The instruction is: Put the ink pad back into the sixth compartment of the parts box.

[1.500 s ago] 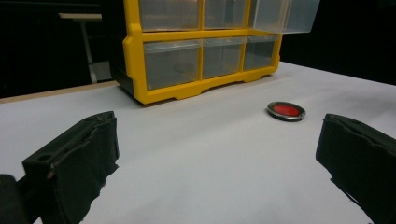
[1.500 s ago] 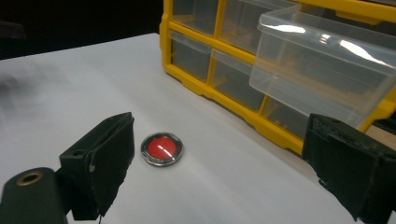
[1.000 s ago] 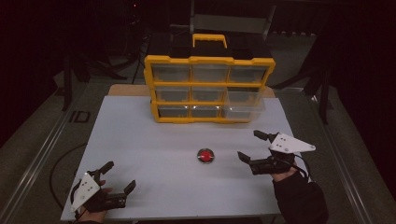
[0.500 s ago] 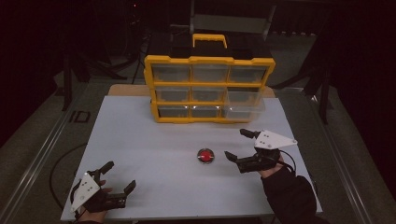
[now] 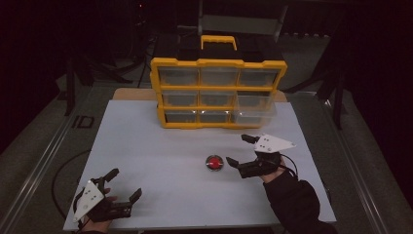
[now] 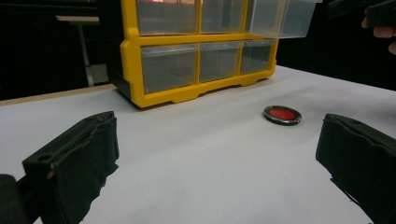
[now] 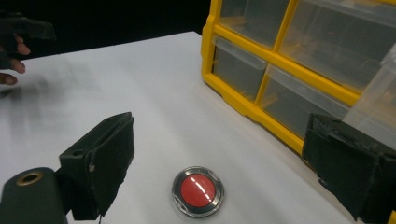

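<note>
High view: lying flat on the white tabletop (image 5: 160,146), the small round red disc with a dark metal rim (image 5: 214,163), in front of the yellow plastic drawer cabinet with clear drawers (image 5: 218,92) and well apart from it. Hovering just right of that disc, the right gripper (image 5: 238,150), black with a grey three-cornered plate on top, jaws spread wide and holding nothing, the nearer jaw tip close beside the disc's rim but not touching. Resting at the near left corner of the tabletop, the left gripper (image 5: 126,183), jaws likewise parted wide and empty, well apart from the disc. Sticking out from the cabinet's right side, one clear drawer (image 5: 253,108), pulled forward beyond the frame.

Right gripper view: sitting between the two black jaws and low in the frame, the red disc (image 7: 197,191), flat on the white surface, neither jaw touching it; rising behind, the yellow cabinet (image 7: 280,70) at the right; showing at the far left edge, blurred, the person's other hand (image 7: 11,51).

Left gripper view: standing far apart at either side, the two black jaws, gripping nothing; lying beyond them toward the right, the red disc (image 6: 281,114); standing behind, the cabinet (image 6: 196,51), its open drawer (image 6: 285,18) jutting out at upper right.
</note>
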The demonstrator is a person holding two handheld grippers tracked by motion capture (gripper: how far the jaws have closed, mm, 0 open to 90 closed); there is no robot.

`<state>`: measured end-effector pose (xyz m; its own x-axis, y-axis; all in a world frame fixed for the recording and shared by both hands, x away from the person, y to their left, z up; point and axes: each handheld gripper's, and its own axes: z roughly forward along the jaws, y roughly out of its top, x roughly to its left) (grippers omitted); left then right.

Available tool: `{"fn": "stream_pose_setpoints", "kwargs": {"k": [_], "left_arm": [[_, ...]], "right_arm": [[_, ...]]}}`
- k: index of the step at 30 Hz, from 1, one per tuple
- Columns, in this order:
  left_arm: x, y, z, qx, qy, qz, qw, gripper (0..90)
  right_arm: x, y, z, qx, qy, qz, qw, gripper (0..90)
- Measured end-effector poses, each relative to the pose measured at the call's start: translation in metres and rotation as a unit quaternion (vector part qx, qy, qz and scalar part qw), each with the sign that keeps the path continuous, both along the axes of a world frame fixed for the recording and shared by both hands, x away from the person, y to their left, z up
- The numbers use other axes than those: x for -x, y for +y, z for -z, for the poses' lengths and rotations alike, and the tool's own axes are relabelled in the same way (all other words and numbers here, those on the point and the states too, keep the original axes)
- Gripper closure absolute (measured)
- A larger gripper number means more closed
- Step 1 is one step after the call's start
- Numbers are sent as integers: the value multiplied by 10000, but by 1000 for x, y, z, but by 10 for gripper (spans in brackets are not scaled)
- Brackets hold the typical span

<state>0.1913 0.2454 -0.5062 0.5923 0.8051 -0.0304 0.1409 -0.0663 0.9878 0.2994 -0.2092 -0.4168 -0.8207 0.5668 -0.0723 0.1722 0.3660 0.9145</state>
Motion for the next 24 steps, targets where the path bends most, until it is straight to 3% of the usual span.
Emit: {"fn": "stream_pose_setpoints", "kwargs": {"k": [19, 24], "left_arm": [[0, 0, 0, 12, 8, 15, 10000, 0], [0, 0, 0, 13, 15, 18, 10000, 0]], "right_arm": [[-17, 23, 33, 20, 385, -87, 9992, 94], [-20, 28, 46, 204, 459, -119, 9987, 94]]}}
